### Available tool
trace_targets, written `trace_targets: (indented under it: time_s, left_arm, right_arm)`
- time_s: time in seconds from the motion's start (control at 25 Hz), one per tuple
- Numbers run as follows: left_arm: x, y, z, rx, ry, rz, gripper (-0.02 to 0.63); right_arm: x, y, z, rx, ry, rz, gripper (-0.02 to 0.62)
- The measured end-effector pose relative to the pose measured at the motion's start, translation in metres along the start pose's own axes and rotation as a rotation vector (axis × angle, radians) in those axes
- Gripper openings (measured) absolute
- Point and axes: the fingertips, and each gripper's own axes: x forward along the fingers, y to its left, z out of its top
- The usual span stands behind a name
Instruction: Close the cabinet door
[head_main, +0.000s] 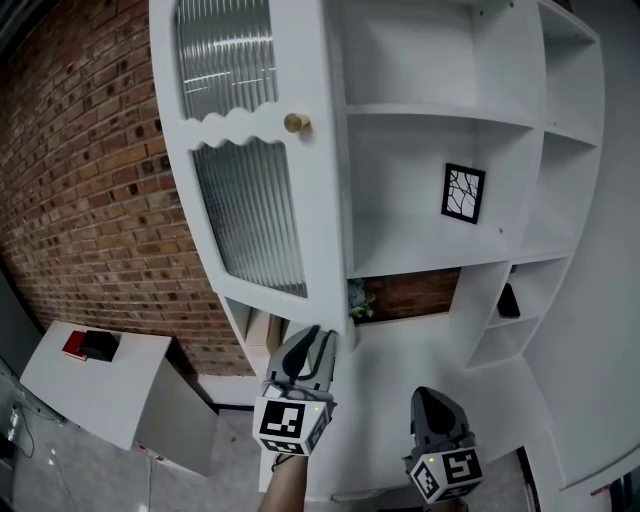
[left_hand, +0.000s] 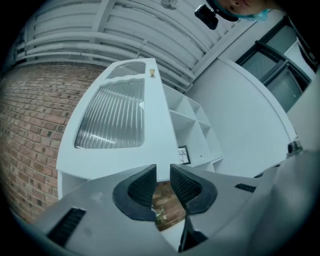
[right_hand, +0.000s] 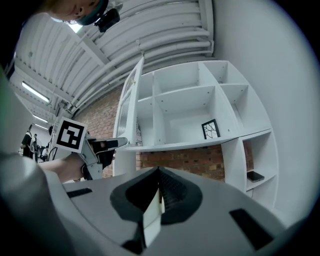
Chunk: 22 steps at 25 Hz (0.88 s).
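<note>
The white cabinet door (head_main: 250, 220) with ribbed glass and a brass knob (head_main: 296, 123) stands swung out from the open shelf cabinet (head_main: 430, 140). My left gripper (head_main: 318, 340) is at the door's lower corner. In the left gripper view the door's (left_hand: 115, 120) free edge runs down into the narrow gap of my left gripper (left_hand: 163, 175), whose jaws are closed on it. The right gripper view shows the left gripper (right_hand: 117, 144) at the foot of the door (right_hand: 131, 100). My right gripper (head_main: 432, 400) hangs lower right, shut and empty, in front of the cabinet's lower part (right_hand: 159, 175).
A framed black picture (head_main: 463, 192) stands on a middle shelf and a small dark object (head_main: 508, 300) lies in a right compartment. A brick wall (head_main: 80, 180) runs on the left. A low white table (head_main: 60, 390) with a red and a black item stands lower left.
</note>
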Motion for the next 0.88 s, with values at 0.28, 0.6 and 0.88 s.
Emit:
trace_targets:
  time_s: [0.28,0.6,0.88]
  left_arm:
    - [0.025,0.015,-0.007,0.029,-0.002,0.039,0.089]
    - [0.045,0.023,-0.015,0.072,-0.017,0.089,0.071]
    - [0.059,0.03,-0.021,0.078,-0.024,0.117,0.048]
  right_arm:
    - [0.019,0.0,-0.01,-0.002,0.02,0.045,0.002]
    - [0.032,-0.011,-0.018,-0.006,0.029,0.049,0.002]
    - [0.039,-0.026,-0.022,0.006,0.031,0.041,0.002]
